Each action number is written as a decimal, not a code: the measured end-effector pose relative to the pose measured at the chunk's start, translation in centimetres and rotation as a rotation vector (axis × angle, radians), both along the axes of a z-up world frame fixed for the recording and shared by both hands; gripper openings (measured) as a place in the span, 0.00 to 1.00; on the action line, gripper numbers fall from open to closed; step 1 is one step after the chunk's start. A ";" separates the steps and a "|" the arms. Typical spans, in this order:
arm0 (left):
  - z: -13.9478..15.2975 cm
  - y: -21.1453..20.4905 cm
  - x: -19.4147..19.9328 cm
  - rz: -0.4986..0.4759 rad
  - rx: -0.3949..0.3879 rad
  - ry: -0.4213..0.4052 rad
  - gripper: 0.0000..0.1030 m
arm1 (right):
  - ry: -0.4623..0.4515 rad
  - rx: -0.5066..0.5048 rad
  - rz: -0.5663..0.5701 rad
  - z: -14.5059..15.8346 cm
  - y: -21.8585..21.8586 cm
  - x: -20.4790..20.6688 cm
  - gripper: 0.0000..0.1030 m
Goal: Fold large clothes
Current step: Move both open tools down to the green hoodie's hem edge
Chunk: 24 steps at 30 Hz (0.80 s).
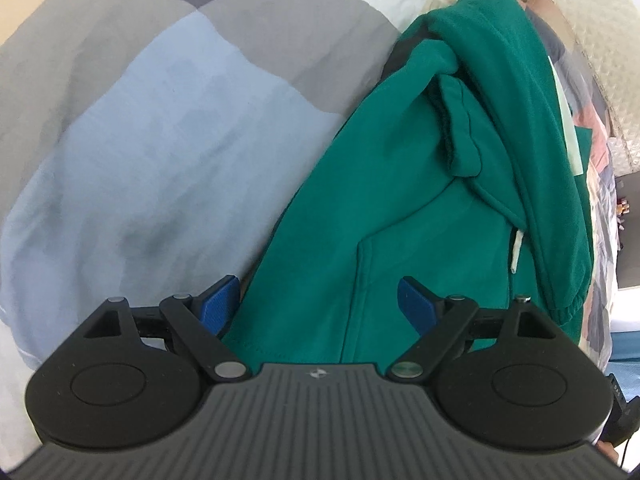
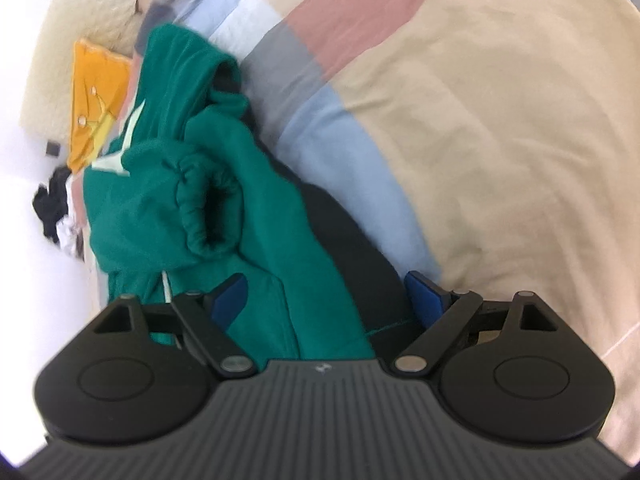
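Hoodie (image 1: 400, 208) beneath wide-spread left gripper (image 1: 320, 304)

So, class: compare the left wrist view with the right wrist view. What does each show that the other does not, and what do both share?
Only the left wrist view shows the hoodie's front pocket and the left gripper, jaws open over the hem.

Only the right wrist view shows the orange cushion, a dark lining along the hoodie's edge, and the right gripper, jaws open.

Both show the green hoodie lying partly folded on the patchwork bedcover, with its white drawstring.
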<state>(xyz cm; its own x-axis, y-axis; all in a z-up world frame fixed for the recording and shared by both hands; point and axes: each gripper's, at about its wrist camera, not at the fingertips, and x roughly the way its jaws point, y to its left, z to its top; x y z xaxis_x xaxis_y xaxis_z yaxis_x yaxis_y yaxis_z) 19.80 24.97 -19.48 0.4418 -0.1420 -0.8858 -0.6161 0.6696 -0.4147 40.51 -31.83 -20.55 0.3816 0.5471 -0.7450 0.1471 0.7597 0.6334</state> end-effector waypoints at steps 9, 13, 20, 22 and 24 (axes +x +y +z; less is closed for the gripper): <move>-0.4 0.5 -0.8 0.008 -0.073 -0.049 0.86 | -0.119 0.269 0.100 1.5 0.6 -0.9 0.85; -0.8 0.2 -0.9 -0.017 -0.088 -0.028 0.86 | -0.073 0.089 0.070 1.1 1.6 -0.7 0.85; -0.9 -0.8 -0.4 -0.046 -0.008 0.032 0.86 | -0.013 -0.031 0.004 -0.1 2.3 -0.6 0.84; -1.0 -0.4 -0.7 -0.020 -0.019 0.031 0.86 | -0.025 -0.030 0.025 -0.2 3.2 -0.8 0.80; -1.2 0.1 -0.8 0.013 -0.037 0.033 0.85 | -0.027 -0.016 0.013 -0.3 3.7 -1.2 0.76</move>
<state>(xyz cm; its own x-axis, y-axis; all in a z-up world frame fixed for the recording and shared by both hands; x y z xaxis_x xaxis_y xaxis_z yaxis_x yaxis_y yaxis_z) 19.00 25.11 -20.72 0.4144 -0.1692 -0.8942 -0.6382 0.6465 -0.4181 39.28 -28.17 -20.85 0.3942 0.5404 -0.7433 0.1202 0.7716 0.6247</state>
